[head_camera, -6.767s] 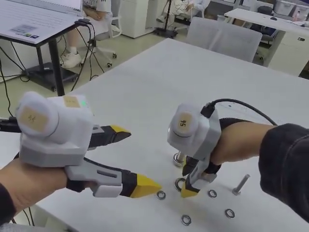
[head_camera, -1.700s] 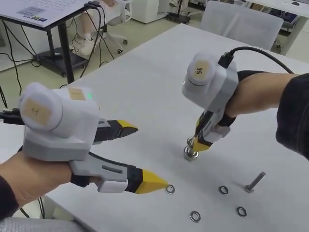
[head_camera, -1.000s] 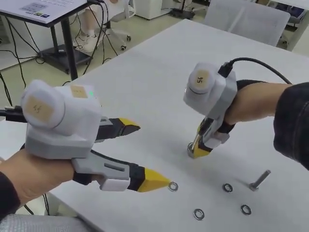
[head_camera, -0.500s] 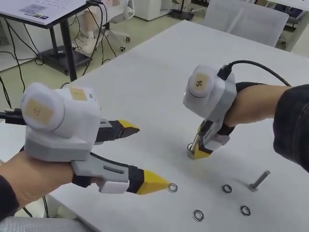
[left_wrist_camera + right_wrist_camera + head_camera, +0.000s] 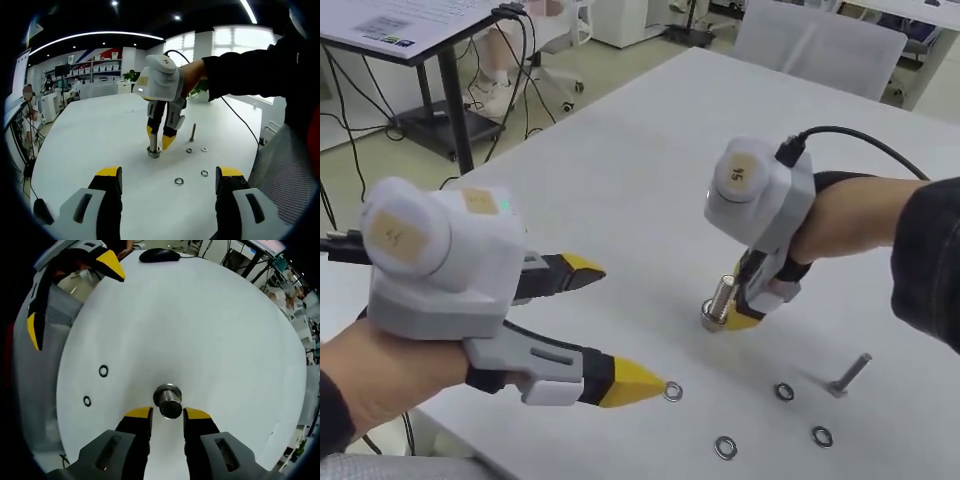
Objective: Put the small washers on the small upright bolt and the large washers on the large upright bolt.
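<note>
The large upright bolt [image 5: 721, 298] stands mid-table with a wide ring around its base [image 5: 712, 321]. My right gripper [image 5: 744, 318] hangs just right of it, pointing down, jaws slightly apart and holding nothing. From above, the bolt [image 5: 167, 399] shows between its tips. The small bolt [image 5: 848, 375] stands on its head at the right. Several loose washers lie in front, one [image 5: 672, 391] beside the near tip of my left gripper [image 5: 610, 325]. That gripper is wide open and empty, with washers [image 5: 179, 181] and the bolt [image 5: 153, 149] ahead of its jaws.
The white table [image 5: 640, 160] drops off at its left edge, close to my left hand. A grey chair [image 5: 820, 45] stands behind the table and a desk with cables [image 5: 450, 70] to the left. A black cable [image 5: 850, 135] trails from the right gripper.
My right gripper took a large washer from the front of the table to the large bolt. Its tips have since drawn off to the right, baring the shank. The left gripper stayed open in place.
</note>
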The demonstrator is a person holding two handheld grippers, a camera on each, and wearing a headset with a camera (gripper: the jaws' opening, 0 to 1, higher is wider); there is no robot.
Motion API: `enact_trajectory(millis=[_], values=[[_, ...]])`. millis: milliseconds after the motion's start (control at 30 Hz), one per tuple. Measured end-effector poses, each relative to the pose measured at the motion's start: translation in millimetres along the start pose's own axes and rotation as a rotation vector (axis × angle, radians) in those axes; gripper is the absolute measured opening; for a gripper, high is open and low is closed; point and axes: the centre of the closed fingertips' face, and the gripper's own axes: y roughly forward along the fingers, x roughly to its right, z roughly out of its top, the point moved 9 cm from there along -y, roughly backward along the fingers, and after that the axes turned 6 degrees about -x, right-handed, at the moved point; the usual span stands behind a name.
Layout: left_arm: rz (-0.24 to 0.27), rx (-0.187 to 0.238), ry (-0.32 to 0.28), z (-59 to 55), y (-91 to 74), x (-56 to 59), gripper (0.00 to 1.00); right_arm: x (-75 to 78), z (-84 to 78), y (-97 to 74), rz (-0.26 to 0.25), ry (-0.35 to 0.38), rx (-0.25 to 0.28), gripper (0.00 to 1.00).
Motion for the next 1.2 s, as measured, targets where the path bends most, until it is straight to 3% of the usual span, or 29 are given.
enact_trajectory(millis=[767,1200], values=[[-0.001,0.004,0.006,1.6,-0.9,0.7,0.76,-15.8,-8.7,-1.5,0.01,0.021,-0.003,0.26],[0.0,0.006,0.013,3.4,-3.1,3.6,0.76,-35.8,-8.0,-3.9,0.016,0.018,0.01,0.25]])
